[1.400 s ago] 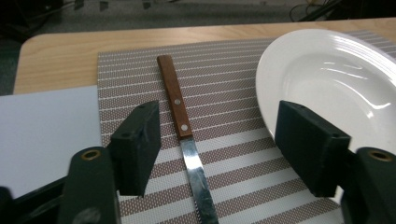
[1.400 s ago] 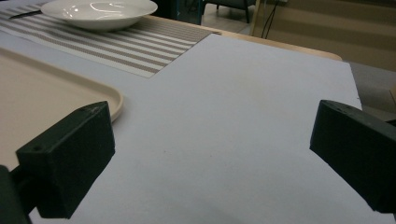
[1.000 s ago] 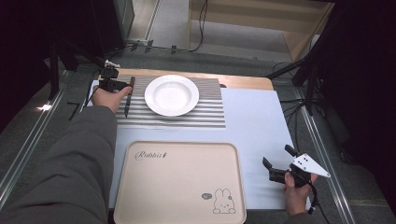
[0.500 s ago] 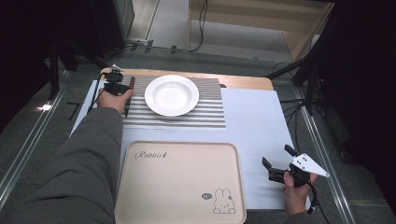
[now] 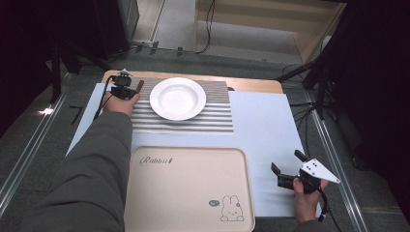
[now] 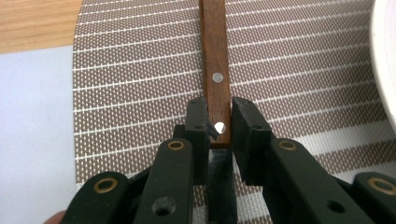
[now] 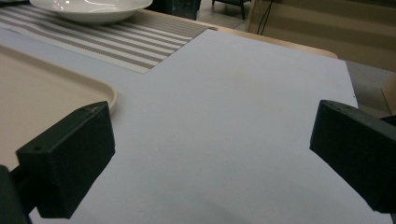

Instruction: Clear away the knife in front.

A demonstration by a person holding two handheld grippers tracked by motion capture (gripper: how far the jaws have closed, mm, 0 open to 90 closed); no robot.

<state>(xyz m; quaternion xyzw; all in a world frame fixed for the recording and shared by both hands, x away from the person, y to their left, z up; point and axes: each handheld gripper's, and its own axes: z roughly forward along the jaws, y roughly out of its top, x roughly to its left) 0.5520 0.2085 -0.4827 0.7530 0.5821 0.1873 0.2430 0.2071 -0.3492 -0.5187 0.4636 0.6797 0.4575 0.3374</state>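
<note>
Brown wood handle [image 6: 216, 70] with two metal rivets sits between the left gripper [image 6: 218, 126] jaws, near end pinched. Jaws closed down to the handle's width, pads touching both sides. The handle runs straight away from the gripper across the striped placemat [image 6: 140, 84]. Can't tell what utensil it is; the far end is out of frame.

From the high view: left gripper [image 5: 126, 90] is at the far left corner of the placemat [image 5: 193, 123], the handle [image 5: 139, 86] poking out just past it, near the left rim of the white plate [image 5: 178, 98] but apart from it. The plate sits on the placemat, roughly centred toward its left half. Sleeved left forearm reaches up along the left side of the table.

Beige tray [image 5: 188, 188] with "Rabbit" lettering and a bunny print lies at the near edge, just below the placemat, nothing on it. Both rest on a white sheet [image 5: 270, 125] covering the wooden table [image 5: 256, 85].

Right gripper [image 5: 284, 170] is near the right front of the sheet, beside the tray's right edge, hand [image 5: 304, 198] under it. Right gripper view: jaws spread wide, nothing between them, over bare white sheet [image 7: 233, 116], tray corner [image 7: 46, 88] at left, plate [image 7: 88, 9] far off.
</note>
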